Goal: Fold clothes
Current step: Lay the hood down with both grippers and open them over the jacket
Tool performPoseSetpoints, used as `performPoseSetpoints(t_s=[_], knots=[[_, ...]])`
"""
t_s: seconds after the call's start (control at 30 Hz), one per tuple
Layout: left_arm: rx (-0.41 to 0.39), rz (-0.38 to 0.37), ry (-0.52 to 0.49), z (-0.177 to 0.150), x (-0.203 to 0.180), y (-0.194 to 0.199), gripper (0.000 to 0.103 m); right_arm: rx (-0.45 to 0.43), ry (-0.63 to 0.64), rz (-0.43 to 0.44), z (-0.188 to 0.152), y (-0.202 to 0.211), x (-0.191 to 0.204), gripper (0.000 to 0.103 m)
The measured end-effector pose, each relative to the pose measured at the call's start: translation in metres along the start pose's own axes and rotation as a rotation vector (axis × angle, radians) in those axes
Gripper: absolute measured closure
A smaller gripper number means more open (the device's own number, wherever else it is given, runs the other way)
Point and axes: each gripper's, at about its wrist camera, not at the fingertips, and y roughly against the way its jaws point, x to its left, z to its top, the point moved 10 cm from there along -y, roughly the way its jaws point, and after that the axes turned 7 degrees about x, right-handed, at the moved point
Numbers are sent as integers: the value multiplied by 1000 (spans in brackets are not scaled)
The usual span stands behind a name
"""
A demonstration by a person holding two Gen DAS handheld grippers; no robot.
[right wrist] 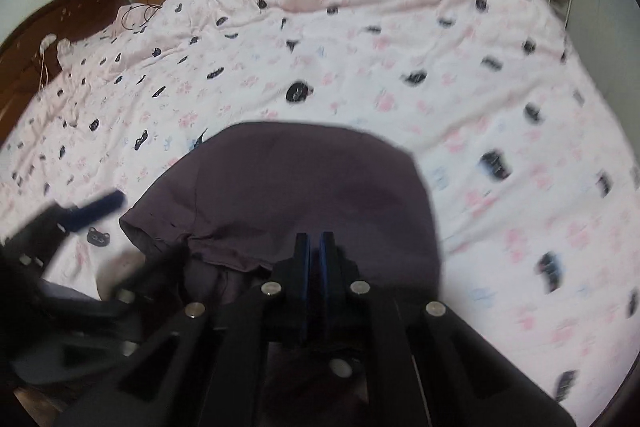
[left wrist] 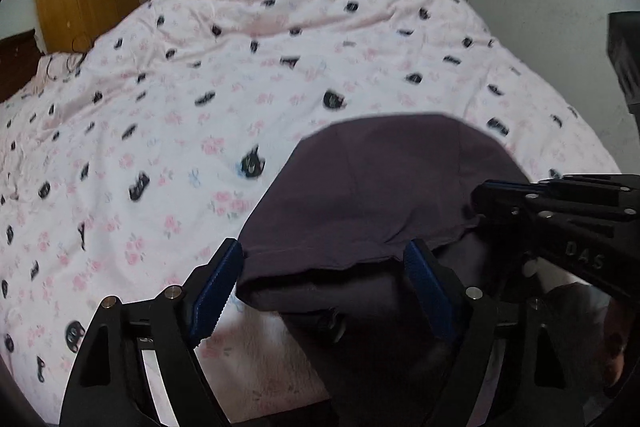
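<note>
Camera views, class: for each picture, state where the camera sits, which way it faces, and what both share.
Left wrist: on the left hand-held gripper, jaws open, facing down over the dark purple garment on the bed.
Right wrist: on the right hand-held gripper, jaws shut at the garment's hem.
Shared: garment, pink patterned bedspread, each other's gripper.

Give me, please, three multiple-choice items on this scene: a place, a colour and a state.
1. Where does the garment lie? A) on the bed B) on the floor C) on a chair
2. What colour is the garment? A) white B) yellow C) dark purple
3. How do the right gripper's jaws stand? A) wide apart B) shut C) out of view
Key: 1 A, the bed spreads out around it; 2 C, both views show it so; 3 B, the blue pads meet in the right wrist view.
</note>
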Motion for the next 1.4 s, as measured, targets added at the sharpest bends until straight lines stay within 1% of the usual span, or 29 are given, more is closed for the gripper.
performPoseSetpoints(t_s=[0.13,0.17,0.23,0.33,0.43,0.5,0.6,0.67,0.73,0.8,0.9,1.0,1.07,1.1,1.13,1.17,1.23,1.3,1.4], knots=[[119,23,51,-22,16,-28,23,40,-11,-14,-15,-17,-6,97],[141,13,65,-26,17,-34,22,51,-12,-20,-20,-21,-10,98],[147,-8,80,-30,17,-37,22,73,-19,-25,-30,-30,-17,99],[127,22,54,-30,13,-34,23,71,-20,-19,-36,-36,-21,100],[102,28,57,-28,14,-24,24,59,4,-46,-35,-32,-17,99],[75,-5,84,-23,16,-12,23,36,15,-43,-32,-21,-12,96],[15,-42,117,-12,18,10,23,-17,14,-7,-26,1,-7,96],[-48,-52,126,-1,17,29,23,-53,12,13,-22,15,-4,96],[-105,-64,120,10,15,46,23,-80,16,7,-17,25,-2,96],[-119,-79,101,15,7,50,23,-86,18,12,-13,28,1,96],[-134,-102,71,22,-4,53,22,-62,19,12,-14,20,3,96],[-61,-114,28,14,-19,24,22,-25,3,7,-20,5,-1,96],[24,-76,11,1,-22,-5,22,-3,-14,9,-26,-5,-4,96],[54,-61,7,-4,-22,-14,22,7,-21,10,-28,-10,-6,96],[88,-58,4,-10,-22,-26,22,14,-25,13,-30,-13,-7,96],[102,-62,2,-14,-22,-32,22,20,-30,16,-32,-16,-9,96],[97,-48,-19,-17,-24,-33,21,32,-34,18,-36,-23,-10,96],[95,-24,-48,-17,-27,-33,16,39,-22,5,-38,-29,-10,96],[81,-9,-55,-17,-29,-28,16,47,6,-24,-38,-32,-7,95]])
